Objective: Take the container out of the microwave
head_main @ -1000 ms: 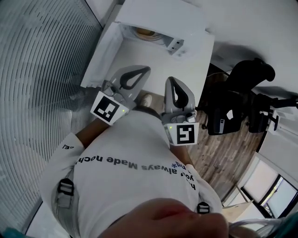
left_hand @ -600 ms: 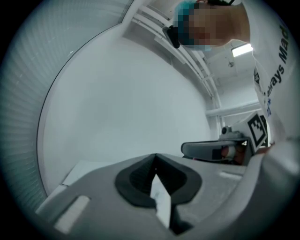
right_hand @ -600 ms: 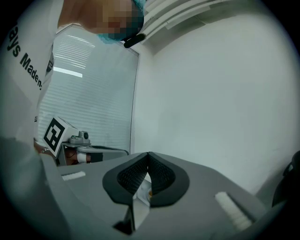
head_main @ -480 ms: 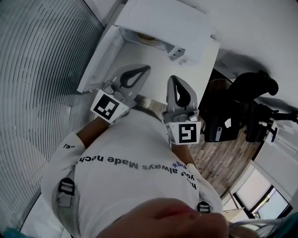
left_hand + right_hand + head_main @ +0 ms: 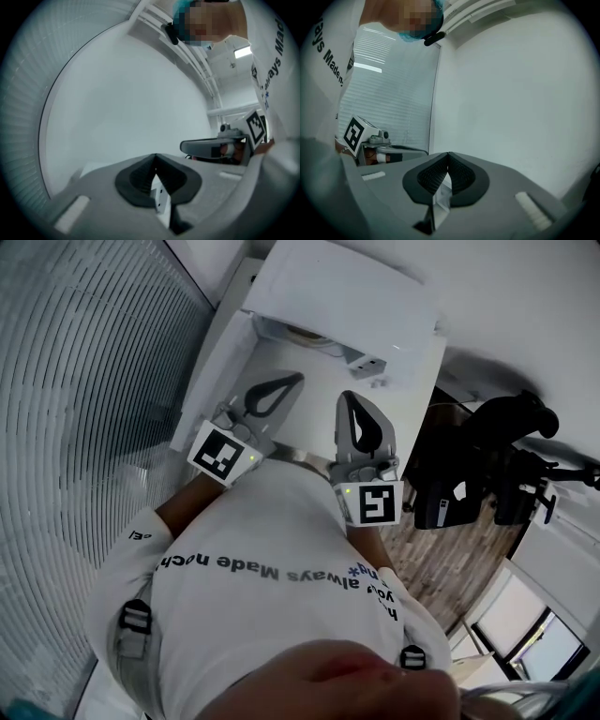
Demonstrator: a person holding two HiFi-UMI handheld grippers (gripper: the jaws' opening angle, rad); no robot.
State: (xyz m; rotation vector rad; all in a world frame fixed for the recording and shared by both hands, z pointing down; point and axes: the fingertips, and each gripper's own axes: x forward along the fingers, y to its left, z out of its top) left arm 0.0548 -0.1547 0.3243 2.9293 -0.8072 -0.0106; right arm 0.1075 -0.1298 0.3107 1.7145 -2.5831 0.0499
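Container [image 5: 302,333] sits in the open microwave [image 5: 347,287], straight ahead of the nearer left gripper [image 5: 296,381]; right gripper [image 5: 349,399] alongside, both sets of fingers together, empty.

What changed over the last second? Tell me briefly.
The left gripper and right gripper have both moved a little closer to the microwave. Nothing was taken hold of or let go. Unchanged: both grippers are shut and empty, the door is open, and the container is inside.
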